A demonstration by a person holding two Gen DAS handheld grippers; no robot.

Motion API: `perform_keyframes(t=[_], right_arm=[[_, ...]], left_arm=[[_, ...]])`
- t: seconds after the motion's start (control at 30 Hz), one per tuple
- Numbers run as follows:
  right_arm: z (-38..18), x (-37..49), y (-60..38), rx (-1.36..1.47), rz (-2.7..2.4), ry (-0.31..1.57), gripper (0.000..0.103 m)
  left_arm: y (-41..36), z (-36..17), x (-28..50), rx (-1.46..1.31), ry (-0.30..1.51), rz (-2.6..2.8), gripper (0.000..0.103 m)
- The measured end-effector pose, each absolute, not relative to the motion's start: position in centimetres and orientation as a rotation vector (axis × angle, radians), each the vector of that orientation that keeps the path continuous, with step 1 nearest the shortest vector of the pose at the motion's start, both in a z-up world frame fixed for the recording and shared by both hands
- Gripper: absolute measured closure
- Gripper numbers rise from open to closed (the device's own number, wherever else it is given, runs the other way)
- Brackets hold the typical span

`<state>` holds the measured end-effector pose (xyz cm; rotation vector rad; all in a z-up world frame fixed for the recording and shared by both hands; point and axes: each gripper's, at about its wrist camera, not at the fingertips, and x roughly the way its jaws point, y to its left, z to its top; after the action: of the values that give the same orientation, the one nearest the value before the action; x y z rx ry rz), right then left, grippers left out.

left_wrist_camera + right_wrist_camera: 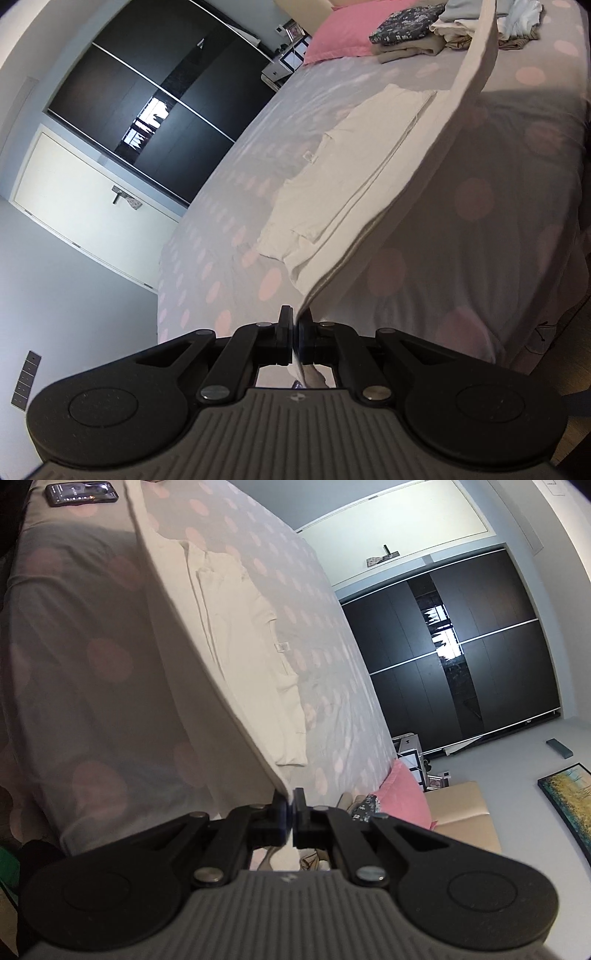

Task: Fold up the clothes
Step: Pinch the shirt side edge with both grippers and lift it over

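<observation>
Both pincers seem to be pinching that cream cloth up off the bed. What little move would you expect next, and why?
Probably carry the lifted edge across and lower it: the left gripper and right gripper each pinch the cream garment, its edge stretched between them above the part lying on the dotted bedspread.

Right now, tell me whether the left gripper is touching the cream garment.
Touching. The left wrist view shows the left gripper shut on the cream garment, whose raised edge runs straight in between its fingers.

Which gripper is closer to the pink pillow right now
Right. The right gripper holds the cream garment at the pillow end, with the pink pillow just beyond its fingers. The left gripper is at the opposite end, the bed's length away.
</observation>
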<state>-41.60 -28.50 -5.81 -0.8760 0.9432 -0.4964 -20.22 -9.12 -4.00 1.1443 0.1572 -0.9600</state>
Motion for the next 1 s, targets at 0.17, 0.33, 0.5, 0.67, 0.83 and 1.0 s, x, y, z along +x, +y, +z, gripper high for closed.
perform_keyframes(t=[0.17,0.33,0.5,0.67,0.83,1.0], right_arm=[[-6.7,-39.9,-30.2,-0.890,-0.515,0.932,0.100],[-6.7,-36.2,-34.3,-0.881,-0.548,0.917,0.100],[-6.7,-31.7,-39.0,-0.872,-0.574,0.899,0.100],[-6.7,-27.3,-44.1,-0.824,-0.582,0.895,0.100],[-7.7,-22.7,-49.2,-0.773,-0.582,0.918,0.100],[-9.7,-17.4,-55.0,-0.692,-0.562,0.958,0.100]], left_arm=[[-11.2,-4.2,-18.0,1.150,0.138,-0.958,0.102],[-15.6,-3.1,-13.6,1.100,0.183,-0.981,0.102],[-21.3,-3.1,-8.8,1.116,0.180,-0.963,0.102],[-27.0,-3.2,-4.0,1.133,0.177,-0.945,0.102],[-33.3,-5.0,1.1,1.158,0.205,-0.937,0.102],[-38.8,-8.5,6.2,1.186,0.279,-0.946,0.102]])
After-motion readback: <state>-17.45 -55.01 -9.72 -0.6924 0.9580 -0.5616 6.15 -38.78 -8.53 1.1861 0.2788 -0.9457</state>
